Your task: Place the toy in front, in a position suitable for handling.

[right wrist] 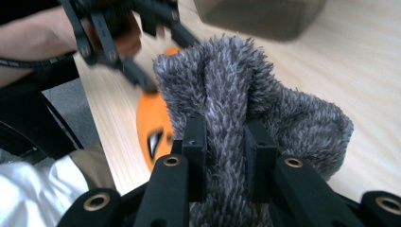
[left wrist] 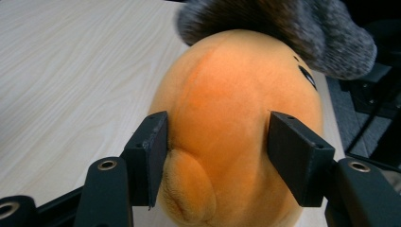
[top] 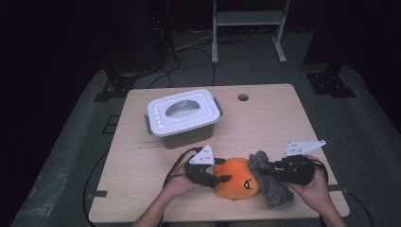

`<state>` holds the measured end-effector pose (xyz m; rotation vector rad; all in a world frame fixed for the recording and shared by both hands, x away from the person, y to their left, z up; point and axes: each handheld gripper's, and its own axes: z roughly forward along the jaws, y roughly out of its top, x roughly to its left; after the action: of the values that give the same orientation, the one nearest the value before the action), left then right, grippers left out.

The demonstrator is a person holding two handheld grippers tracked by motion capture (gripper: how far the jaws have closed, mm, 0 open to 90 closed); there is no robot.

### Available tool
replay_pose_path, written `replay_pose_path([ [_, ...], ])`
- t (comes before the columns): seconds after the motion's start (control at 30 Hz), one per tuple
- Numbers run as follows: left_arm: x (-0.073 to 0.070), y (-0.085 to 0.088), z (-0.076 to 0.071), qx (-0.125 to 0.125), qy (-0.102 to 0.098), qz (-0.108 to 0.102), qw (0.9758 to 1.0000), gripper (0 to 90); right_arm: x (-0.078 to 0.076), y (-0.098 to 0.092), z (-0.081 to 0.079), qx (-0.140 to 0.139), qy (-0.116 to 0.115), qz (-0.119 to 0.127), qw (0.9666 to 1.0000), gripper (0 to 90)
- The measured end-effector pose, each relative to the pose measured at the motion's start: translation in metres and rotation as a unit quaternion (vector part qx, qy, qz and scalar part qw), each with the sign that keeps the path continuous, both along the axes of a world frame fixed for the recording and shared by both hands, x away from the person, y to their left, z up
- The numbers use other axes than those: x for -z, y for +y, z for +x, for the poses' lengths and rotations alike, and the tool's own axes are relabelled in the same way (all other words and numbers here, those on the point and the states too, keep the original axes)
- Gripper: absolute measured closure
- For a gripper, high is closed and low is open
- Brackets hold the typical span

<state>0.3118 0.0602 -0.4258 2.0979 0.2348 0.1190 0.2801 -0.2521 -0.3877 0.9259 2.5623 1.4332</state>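
Left gripper [left wrist: 215, 156] straddles the round orange plush toy [top: 238, 178] near the wooden worktop's [top: 265, 113] front edge, jaws apart, pads beside its flanks with no dent showing. That toy looks soft, light and squashy; its plump middle seems the best hold. Its long axis runs along the front edge, face toward the person. Right gripper [right wrist: 226, 156] is clamped on the fuzzy grey fabric piece [right wrist: 265, 109], limp and light, draped over the toy's right end, trailing toward the front-right corner.
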Motion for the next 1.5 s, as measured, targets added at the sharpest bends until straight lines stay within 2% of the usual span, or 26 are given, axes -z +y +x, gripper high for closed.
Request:
replay_pose_path([
  [0.07, -0.001, 0.001, -0.002, 0.005, -0.005, 0.003, 1.0, 39.3, -0.005, 0.008, 0.004, -0.007, -0.006, -0.004, 0.9999, 73.5],
  [0.13, -0.002, 0.002, -0.003, 0.01, -0.005, 0.006, 0.9999, 38.7, -0.003, 0.012, 0.007, -0.01, -0.002, -0.011, 0.9999, 73.3],
  [0.23, -0.005, 0.001, -0.005, 0.026, -0.003, 0.008, 0.9996, 34.7, 0.007, 0.013, 0.007, -0.018, 0.019, -0.012, 0.9996, 72.9],
  [0.33, -0.008, -0.007, -0.004, 0.026, 0.008, 0.02, 0.9994, 16.8, 0.015, 0.011, 0.001, -0.021, 0.025, -0.016, 0.9993, 72.8],
  [0.4, -0.007, -0.014, -0.004, 0.026, 0.021, 0.021, 0.9992, 13.2, 0.018, 0.008, -0.003, -0.033, 0.029, -0.01, 0.999, 72.7],
  [0.47, -0.004, -0.022, -0.002, 0.03, 0.035, 0.031, 0.9984, 11.7, 0.021, 0.005, -0.007, -0.037, 0.031, -0.007, 0.9988, 72.7],
  [0.5, -0.003, -0.024, -0.002, 0.031, 0.033, 0.032, 0.9984, 13.3, 0.021, 0.003, -0.008, -0.036, 0.032, -0.006, 0.9988, 72.7],
  [0.6, -0.008, -0.025, -0.005, 0.024, -0.01, 0.031, 0.9992, 36.7, 0.022, -0.004, -0.009, -0.025, 0.032, 0.001, 0.9992, 72.8],
  [0.63, -0.01, -0.025, -0.008, 0.018, -0.035, 0.024, 0.9989, 40.3, 0.021, -0.007, -0.008, -0.022, 0.032, 0.007, 0.9992, 73.0],
  [0.7, -0.013, -0.023, -0.012, 0.013, -0.085, 0.018, 0.9962, 42.7, 0.016, -0.012, -0.007, -0.015, 0.027, 0.019, 0.9993, 73.2],
  [0.73, -0.013, -0.023, -0.013, 0.01, -0.1, 0.019, 0.9948, 42.5, 0.013, -0.013, -0.006, -0.01, 0.022, 0.018, 0.9995, 73.3],
  [0.77, -0.013, -0.022, -0.013, 0.01, -0.105, 0.021, 0.9942, 41.8, 0.009, -0.014, -0.004, -0.006, 0.015, 0.021, 0.9997, 73.3],
  [0.83, -0.011, -0.021, -0.012, 0.016, -0.096, 0.02, 0.9951, 38.5, 0.001, -0.01, -0.001, -0.008, 0.005, 0.033, 0.9994, 73.3],
  [0.9, -0.01, -0.019, -0.012, 0.018, -0.08, 0.017, 0.9965, 33.4, -0.004, 0.0, 0.002, -0.014, -0.008, 0.03, 0.9994, 73.1],
  [1.0, -0.014, -0.016, -0.011, 0.018, -0.053, 0.01, 0.9984, 19.5, -0.001, 0.017, 0.008, -0.029, -0.009, 0.014, 0.9995, 73.1],
  [1.03, -0.016, -0.016, -0.01, 0.02, -0.039, -0.002, 0.999, 16.8, 0.002, 0.023, 0.008, -0.032, -0.012, 0.005, 0.9994, 73.0],
  [1.1, -0.018, -0.017, -0.008, 0.01, -0.031, -0.006, 0.9995, 17.7, 0.006, 0.032, 0.007, -0.046, -0.013, 0.01, 0.9988, 73.1],
  [1.13, -0.017, -0.017, -0.008, 0.008, -0.035, 0.004, 0.9994, 27.0, 0.006, 0.035, 0.005, -0.05, -0.015, 0.006, 0.9986, 73.0],
  [1.17, -0.015, -0.018, -0.008, 0.009, -0.041, 0.013, 0.999, 32.0, 0.005, 0.035, 0.004, -0.049, -0.021, 0.001, 0.9986, 72.9],
  [1.23, -0.011, -0.017, -0.009, 0.015, -0.038, 0.003, 0.9992, 37.2, 0.005, 0.031, 0.002, -0.045, -0.023, -0.004, 0.9987, 72.9],
  [1.33, -0.01, -0.015, -0.008, 0.017, -0.032, 0.002, 0.9993, 37.8, 0.015, 0.016, 0.001, -0.04, -0.007, 0.006, 0.9992, 72.9],
  [1.4, -0.009, -0.013, -0.009, 0.016, -0.031, 0.0, 0.9994, 37.7, 0.024, 0.003, 0.0, -0.031, 0.011, 0.015, 0.9994, 72.9],
  [1.5, -0.008, -0.01, -0.009, 0.011, -0.025, -0.004, 0.9996, 37.4, 0.033, -0.01, -0.003, -0.01, 0.024, -0.007, 0.9996, 72.6],
])
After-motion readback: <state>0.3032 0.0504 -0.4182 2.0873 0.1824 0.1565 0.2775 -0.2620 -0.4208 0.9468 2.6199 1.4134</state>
